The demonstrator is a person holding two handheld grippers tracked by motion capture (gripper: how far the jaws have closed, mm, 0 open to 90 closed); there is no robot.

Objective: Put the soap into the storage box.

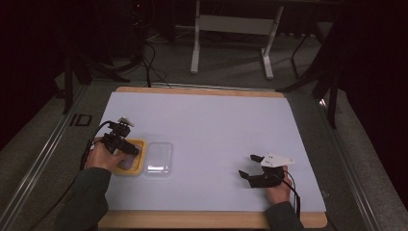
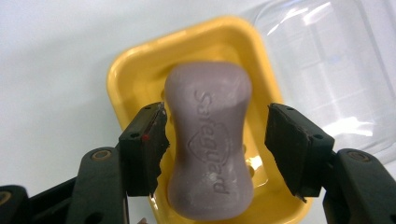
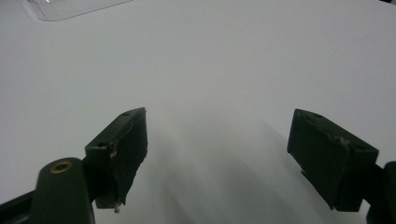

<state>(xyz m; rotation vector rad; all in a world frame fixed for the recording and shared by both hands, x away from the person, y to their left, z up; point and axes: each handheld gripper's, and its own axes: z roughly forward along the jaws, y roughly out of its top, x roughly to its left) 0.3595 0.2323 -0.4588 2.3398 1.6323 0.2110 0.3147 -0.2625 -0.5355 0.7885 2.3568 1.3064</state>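
The left tongs [image 2: 212, 140] hang over a yellow soap dish [image 2: 140, 70] at the left side of the bench [image 1: 216, 120], their jaws spread wide. Between the jaws lies a pale purple soap bar [image 2: 208, 140] with "Safeguard" pressed into its top; it rests lengthwise in the dish. In the left gripper view the left jaw stands just beside the bar, perhaps grazing its edge, while the right jaw stands clearly apart from it, so the bar is not clamped. Just beyond the right jaw, touching or nearly touching the dish, a clear plastic lid [image 2: 327, 60] lies flat on the white sheet. In the high view the left hand [image 1: 103, 156] holds these tongs [image 1: 127, 148] at the dish [image 1: 139, 166], with the lid [image 1: 159, 159] just beside it.

The right tongs [image 3: 217, 158] sit well apart from the dish, low over bare white bench, jaws wide and holding nothing. The right hand [image 1: 279, 187] grips them [image 1: 249, 166] near the bench's front edge. A corner of the lid [image 3: 65, 8] shows far ahead of their left jaw.
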